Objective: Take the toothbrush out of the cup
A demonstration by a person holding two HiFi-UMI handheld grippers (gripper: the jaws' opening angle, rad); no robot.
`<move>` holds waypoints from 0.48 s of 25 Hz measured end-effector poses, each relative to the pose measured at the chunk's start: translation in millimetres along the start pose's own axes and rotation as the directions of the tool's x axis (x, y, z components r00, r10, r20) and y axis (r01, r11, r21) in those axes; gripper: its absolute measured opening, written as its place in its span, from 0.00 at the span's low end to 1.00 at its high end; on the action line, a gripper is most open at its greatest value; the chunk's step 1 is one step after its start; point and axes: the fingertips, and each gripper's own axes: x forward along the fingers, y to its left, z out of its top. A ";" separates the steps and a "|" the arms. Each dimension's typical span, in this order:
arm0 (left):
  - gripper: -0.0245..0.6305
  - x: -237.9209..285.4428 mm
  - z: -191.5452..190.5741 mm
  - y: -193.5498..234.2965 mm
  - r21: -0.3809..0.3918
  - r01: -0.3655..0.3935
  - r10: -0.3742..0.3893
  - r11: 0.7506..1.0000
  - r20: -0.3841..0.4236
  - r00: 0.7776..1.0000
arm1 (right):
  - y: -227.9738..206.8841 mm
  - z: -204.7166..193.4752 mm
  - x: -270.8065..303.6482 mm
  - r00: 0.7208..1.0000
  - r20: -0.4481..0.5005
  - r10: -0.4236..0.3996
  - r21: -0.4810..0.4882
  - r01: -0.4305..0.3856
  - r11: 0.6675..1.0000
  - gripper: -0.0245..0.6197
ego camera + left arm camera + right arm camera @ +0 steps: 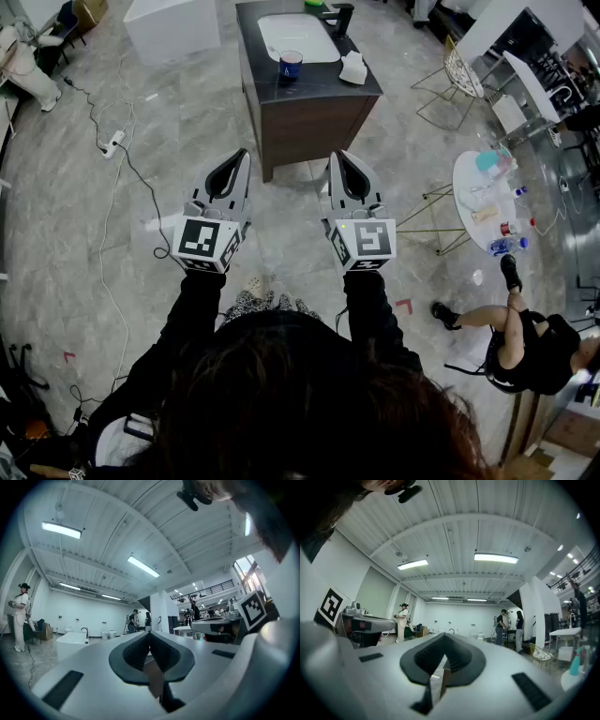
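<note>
A dark blue cup [291, 65] stands on the dark vanity counter [319, 84], at the front edge of the white basin [298, 37]. Whether a toothbrush is in it is too small to tell. Both grippers are held level over the floor, well short of the vanity. My left gripper [245, 154] is shut with nothing between its jaws, and its closed tips [149, 633] point into the room. My right gripper [335, 155] is likewise shut and empty, its tips [443, 643] meeting. The vanity and cup do not show in either gripper view.
A crumpled white cloth [353, 68] lies right of the cup and a black faucet [337, 15] stands behind the basin. A round white table [473, 192] with bottles is at right, a seated person [525, 342] beyond it. A power strip and cable [113, 142] lie at left.
</note>
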 end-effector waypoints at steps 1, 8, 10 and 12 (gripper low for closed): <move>0.05 0.3 0.3 0.5 0.001 -0.002 0.002 1.000 0.002 1.000 | -0.2 0.1 0.8 1.000 0.001 0.001 -0.001 -0.001 1.000 0.04; 0.05 6.5 0.1 5.4 -0.001 -0.008 0.008 1.000 0.005 1.000 | -0.2 6.6 7.7 0.999 0.050 0.003 0.023 -0.004 1.000 0.04; 0.05 9.2 0.0 8.4 -0.001 -0.006 0.006 1.000 0.003 1.000 | 0.3 12.4 10.1 0.997 0.081 -0.006 0.024 0.004 1.000 0.04; 0.05 11.8 0.6 11.8 0.001 -0.003 0.003 1.000 0.003 1.000 | 1.2 17.6 13.6 0.994 0.106 -0.011 0.023 0.009 1.000 0.04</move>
